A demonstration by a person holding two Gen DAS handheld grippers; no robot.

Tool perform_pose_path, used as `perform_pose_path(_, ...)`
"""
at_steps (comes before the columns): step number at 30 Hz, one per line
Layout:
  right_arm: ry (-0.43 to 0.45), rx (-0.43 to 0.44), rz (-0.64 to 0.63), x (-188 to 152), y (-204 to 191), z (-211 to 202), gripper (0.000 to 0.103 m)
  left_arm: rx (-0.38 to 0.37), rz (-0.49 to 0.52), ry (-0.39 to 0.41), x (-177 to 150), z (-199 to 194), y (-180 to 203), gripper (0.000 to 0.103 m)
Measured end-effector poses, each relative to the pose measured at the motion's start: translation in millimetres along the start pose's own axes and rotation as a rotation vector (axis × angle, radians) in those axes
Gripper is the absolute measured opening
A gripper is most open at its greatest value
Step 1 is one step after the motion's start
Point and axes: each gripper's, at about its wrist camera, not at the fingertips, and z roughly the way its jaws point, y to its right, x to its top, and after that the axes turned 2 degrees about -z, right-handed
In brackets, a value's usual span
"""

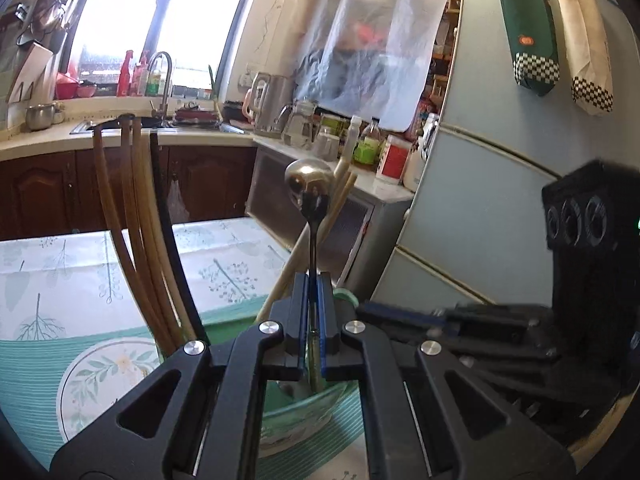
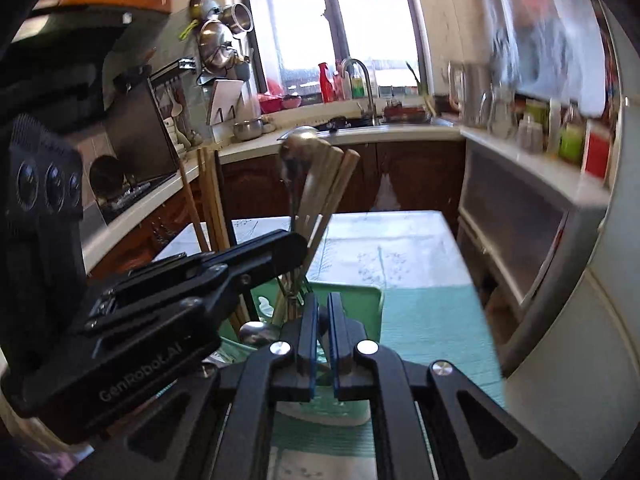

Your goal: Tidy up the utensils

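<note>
From the left wrist camera, the left claw (image 1: 314, 300) is pinched tight on the thin handle of a metal spoon (image 1: 308, 184), which stands upright with its shiny bowl at the top. Just below the fingers sits a green utensil holder (image 1: 340, 396) resting on a teal striped placemat (image 1: 36, 384) over the leaf-patterned tabletop (image 1: 224, 248). A bunch of brown chopsticks (image 1: 136, 232) rises from the holder's left side, and paler chopsticks (image 1: 340, 192) lean to the right behind the spoon. The right claw (image 1: 404, 316) shows side-on at right, close to the holder.

From the right wrist camera, the right claw (image 2: 323, 312) has its fingers drawn close with only a slim gap, and nothing shows between them. It hovers over the holder (image 2: 360, 300). The left claw (image 2: 280, 248) reaches in from the left, gripping the blurred spoon (image 2: 296, 152) beside the pale chopsticks (image 2: 332, 188). Another spoon bowl (image 2: 258, 332) lies low at the holder's near-left side.
</note>
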Motion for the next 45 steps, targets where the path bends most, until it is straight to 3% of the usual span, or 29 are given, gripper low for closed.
perform_pose_path(3, -0.005, 0.033, 0.046, 0.2, 8.5, 0.1, 0.005, -0.003, 0.000, -0.049, -7.1, 5.0, -3.0, 0.002)
perform_pose_path(6, 0.000, 0.037, 0.045, 0.9, 11.0, -1.5, 0.005, 0.001, 0.019, -0.079, -12.8, 5.6, -2.4, 0.010)
perform_pose_path(10, -0.006, 0.040, 0.072, 1.0, 17.5, -2.1, 0.005, 0.013, 0.023, -0.105, -12.3, -3.4, -0.4, 0.037)
perform_pose_path(11, -0.006, 0.037, 0.076, 0.9, 17.5, -1.2, 0.005, 0.022, 0.021, -0.104, -11.5, -7.3, 0.0, 0.039)
perform_pose_path(19, 0.011, 0.052, 0.121, -4.9, 16.5, -18.7, 0.005, 0.105, 0.012, -0.172, -3.1, -57.8, -2.5, 0.039)
perform_pose_path(30, -0.080, 0.106, 0.137, -33.2, -11.7, -22.3, 0.005, 0.292, -0.102, -0.410, -38.7, -109.6, -69.0, 0.039)
perform_pose_path(34, -0.127, 0.135, 0.133, -45.3, -28.1, -11.3, 0.006, 0.320, -0.174, -0.523, -59.6, -102.5, -94.8, 0.039)
perform_pose_path(38, -0.176, 0.149, 0.145, -56.9, -40.0, 1.7, 0.022, 0.334, -0.216, -0.637, -73.1, -82.5, -108.5, 0.039)
perform_pose_path(45, -0.293, 0.131, 0.254, -77.9, -41.5, 31.6, 0.022, 0.335, -0.266, -0.767, -87.3, -35.1, -109.3, 0.039)
